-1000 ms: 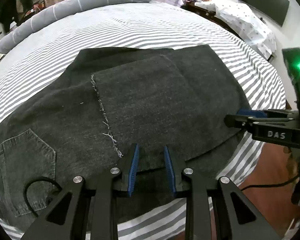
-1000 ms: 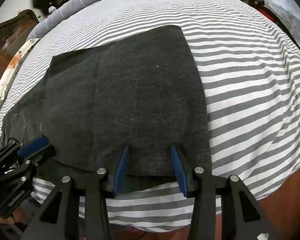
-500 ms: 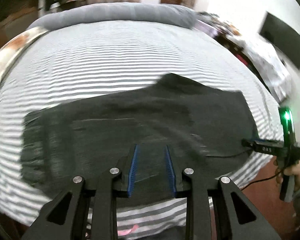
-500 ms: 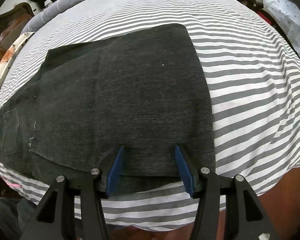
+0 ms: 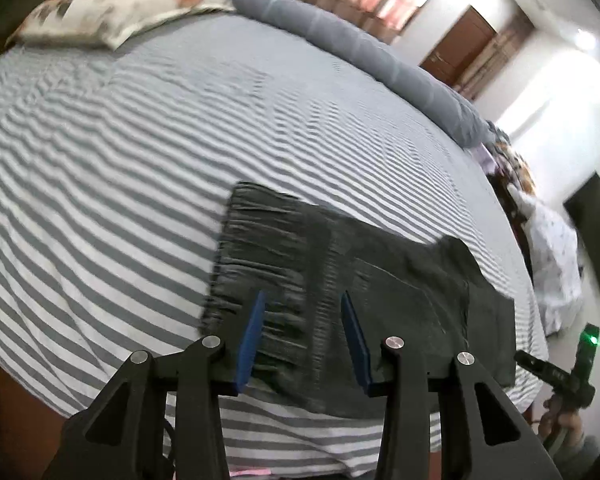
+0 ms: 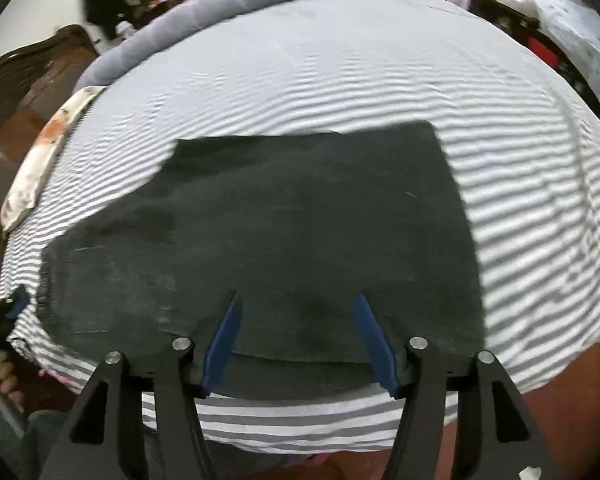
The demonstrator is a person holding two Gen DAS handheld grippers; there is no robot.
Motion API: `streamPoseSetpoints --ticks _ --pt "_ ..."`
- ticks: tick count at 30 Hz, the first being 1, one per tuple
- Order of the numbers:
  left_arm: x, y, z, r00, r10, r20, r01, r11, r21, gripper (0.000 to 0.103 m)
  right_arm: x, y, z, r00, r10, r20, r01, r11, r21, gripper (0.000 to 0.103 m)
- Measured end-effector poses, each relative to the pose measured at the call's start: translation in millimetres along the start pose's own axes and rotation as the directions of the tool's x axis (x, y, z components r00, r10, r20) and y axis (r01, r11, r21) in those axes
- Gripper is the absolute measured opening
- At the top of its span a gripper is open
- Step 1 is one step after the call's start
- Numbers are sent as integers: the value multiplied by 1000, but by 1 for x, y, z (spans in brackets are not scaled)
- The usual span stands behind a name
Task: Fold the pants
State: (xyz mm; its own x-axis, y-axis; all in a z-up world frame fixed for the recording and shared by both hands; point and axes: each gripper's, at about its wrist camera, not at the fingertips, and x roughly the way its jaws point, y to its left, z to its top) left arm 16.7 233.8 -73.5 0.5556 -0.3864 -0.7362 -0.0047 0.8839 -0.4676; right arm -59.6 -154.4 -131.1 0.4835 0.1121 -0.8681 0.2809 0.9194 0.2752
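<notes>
Dark grey pants [image 6: 300, 220] lie folded flat on the striped bed, near its front edge. They also show in the left wrist view [image 5: 340, 280], blurred by motion. My left gripper [image 5: 302, 320] is open and empty, hovering over the left end of the pants. My right gripper [image 6: 298, 320] is open and empty, over the front edge of the pants. The right gripper shows at the far right of the left wrist view [image 5: 556, 372], and the left one at the left edge of the right wrist view [image 6: 4, 312].
The grey-and-white striped bed sheet [image 5: 140, 160] covers the bed. A long grey bolster [image 5: 340, 44] and a patterned pillow [image 5: 112, 12] lie at the far side. A dark screen [image 5: 596, 236] hangs on the right wall. Brown floor [image 6: 560, 400] lies past the bed's front edge.
The left gripper has swung left toward the left end of the pants, its view turning. Both grippers have pulled back from the pants. The right jaws have widened a little.
</notes>
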Motion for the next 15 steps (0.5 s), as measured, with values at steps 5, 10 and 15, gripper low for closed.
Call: streamPoseSetpoints --ticks 5,10,15 --pt "11 31 -3 1000 -3 12 4 995 -96 41 1 40 6 998 67 5 -66 997 -41 61" --pt "27 44 -6 1000 -15 -26 12 993 -116 46 12 63 12 994 106 -8 -106 992 -74 62" --pt "36 39 0 998 -59 -33 56 993 -100 55 21 75 7 991 134 -23 -135 988 -68 63"
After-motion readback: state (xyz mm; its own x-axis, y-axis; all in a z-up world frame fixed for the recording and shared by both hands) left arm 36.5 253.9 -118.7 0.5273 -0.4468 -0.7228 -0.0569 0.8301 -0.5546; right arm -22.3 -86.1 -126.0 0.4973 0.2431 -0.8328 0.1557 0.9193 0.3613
